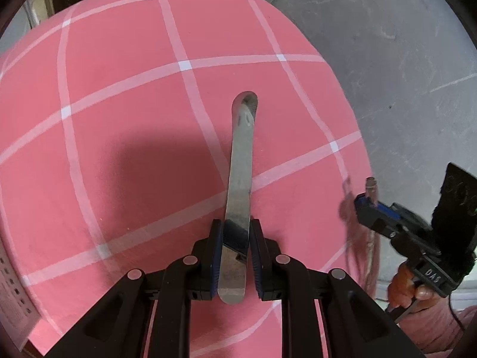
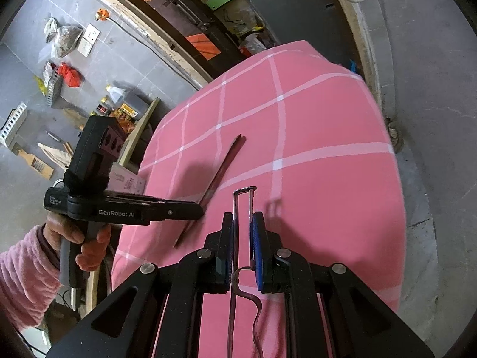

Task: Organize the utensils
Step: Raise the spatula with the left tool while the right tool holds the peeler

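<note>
Flat metal utensil [image 1: 238,161], a long steel blade or spatula-type strip with a rounded far end: I've got it in my left hand-held gripper [image 1: 235,238], pads closed on it near the handle end, the butt sticking back past the jaws toward the camera. From the right wrist view it hangs at a slant over the pink checked cloth [image 1: 119,104]; can't tell whether its far tip touches the cloth.

Second item: a thin wire-frame tool [image 2: 243,208], peeler-like, with a bent top loop. My right hand-held gripper [image 2: 242,238] is clamped nearly shut on it, with the wire running up between the pads and its lower end trailing back under the camera. It's held above the cloth, near the edge closest to me.

Surface under the cloth: no other utensils on it in either view. No tray, holder or drawer visible either, so I can't tell where these are meant to go.

Progress, my read: both pieces are picked up, neither placed. So it's early-to-mid: grasps done, sorting and laying down still to do. Likely next is setting them side by side on the cloth, aligned.

Background is grey floor [image 1: 402,74] and clutter along the wall [image 2: 74,59], not task-relevant.
</note>
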A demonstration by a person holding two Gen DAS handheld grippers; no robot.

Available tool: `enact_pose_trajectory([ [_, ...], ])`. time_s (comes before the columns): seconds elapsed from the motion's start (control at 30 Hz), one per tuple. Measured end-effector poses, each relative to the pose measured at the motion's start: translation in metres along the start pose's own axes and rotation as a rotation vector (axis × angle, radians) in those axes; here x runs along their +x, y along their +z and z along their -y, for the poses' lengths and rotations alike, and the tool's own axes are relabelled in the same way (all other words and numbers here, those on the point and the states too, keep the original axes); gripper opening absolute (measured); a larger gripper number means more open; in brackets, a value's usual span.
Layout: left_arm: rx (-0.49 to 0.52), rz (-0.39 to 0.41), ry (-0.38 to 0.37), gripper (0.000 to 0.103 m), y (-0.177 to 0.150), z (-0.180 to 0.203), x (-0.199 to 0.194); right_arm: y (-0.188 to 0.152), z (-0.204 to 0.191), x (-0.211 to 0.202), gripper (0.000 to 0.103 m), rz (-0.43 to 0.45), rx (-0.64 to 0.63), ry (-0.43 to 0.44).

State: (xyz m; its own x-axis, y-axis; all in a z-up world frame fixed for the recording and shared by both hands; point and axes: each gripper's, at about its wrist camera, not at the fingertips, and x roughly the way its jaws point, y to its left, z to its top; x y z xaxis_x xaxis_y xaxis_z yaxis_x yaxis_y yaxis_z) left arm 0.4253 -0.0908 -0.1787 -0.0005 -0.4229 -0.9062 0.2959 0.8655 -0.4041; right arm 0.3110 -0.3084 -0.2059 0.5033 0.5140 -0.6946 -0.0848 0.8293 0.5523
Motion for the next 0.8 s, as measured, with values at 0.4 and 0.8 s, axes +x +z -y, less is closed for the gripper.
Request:
enact_pose_trajectory([
  [0.4, -0.05, 0.08, -0.097, 0.004, -0.017, -0.007, -0.014, 0.002, -0.005, 0.006, 0.011, -0.019, -0.013, 0.0],
  [0.8, -0.046, 0.046, -0.07, 0.002, -0.003, 0.009, 0.009, 0.0, -0.01, -0.001, 0.011, -0.001, -0.029, -0.016],
])
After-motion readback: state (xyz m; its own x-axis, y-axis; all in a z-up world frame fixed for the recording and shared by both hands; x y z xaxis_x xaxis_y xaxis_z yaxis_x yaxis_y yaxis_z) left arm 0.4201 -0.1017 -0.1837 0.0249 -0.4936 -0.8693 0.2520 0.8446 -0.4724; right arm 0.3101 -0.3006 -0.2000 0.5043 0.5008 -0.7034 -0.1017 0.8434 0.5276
